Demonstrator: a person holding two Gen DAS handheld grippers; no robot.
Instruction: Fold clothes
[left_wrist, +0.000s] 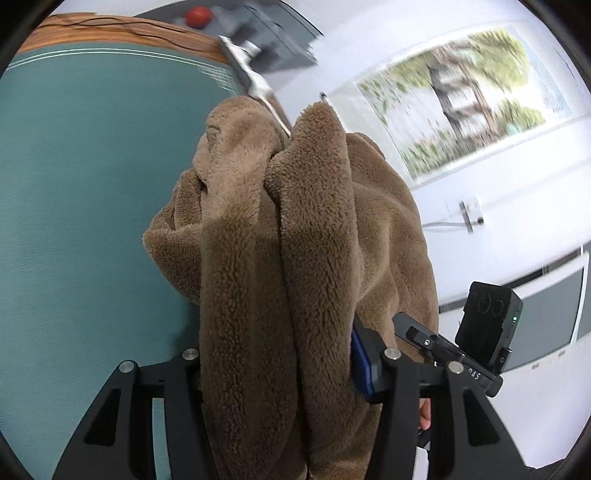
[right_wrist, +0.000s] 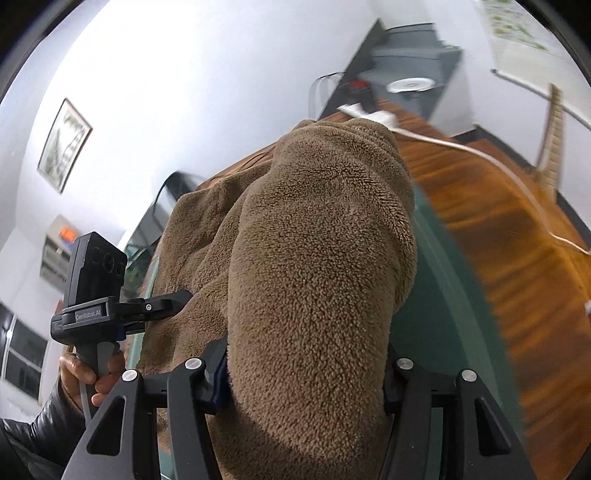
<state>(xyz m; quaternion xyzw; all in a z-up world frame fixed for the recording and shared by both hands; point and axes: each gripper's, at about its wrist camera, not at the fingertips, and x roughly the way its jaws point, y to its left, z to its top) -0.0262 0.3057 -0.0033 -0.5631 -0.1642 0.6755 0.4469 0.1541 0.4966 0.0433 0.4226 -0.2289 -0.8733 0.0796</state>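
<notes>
We note a brown, deep-pile fleece garment (left_wrist: 314, 229), bunched in thick rolled folds and lifted off the surface. Each bundle fills the gap of its tool: the left tool (left_wrist: 291, 369) and the right tool (right_wrist: 295, 373) are both clamped on the fleece, half spread around the bulk. Below lies a teal mat (left_wrist: 81, 192) on a wooden table (right_wrist: 498, 229); white walls, framed pictures (left_wrist: 469, 92), background blurred.
</notes>
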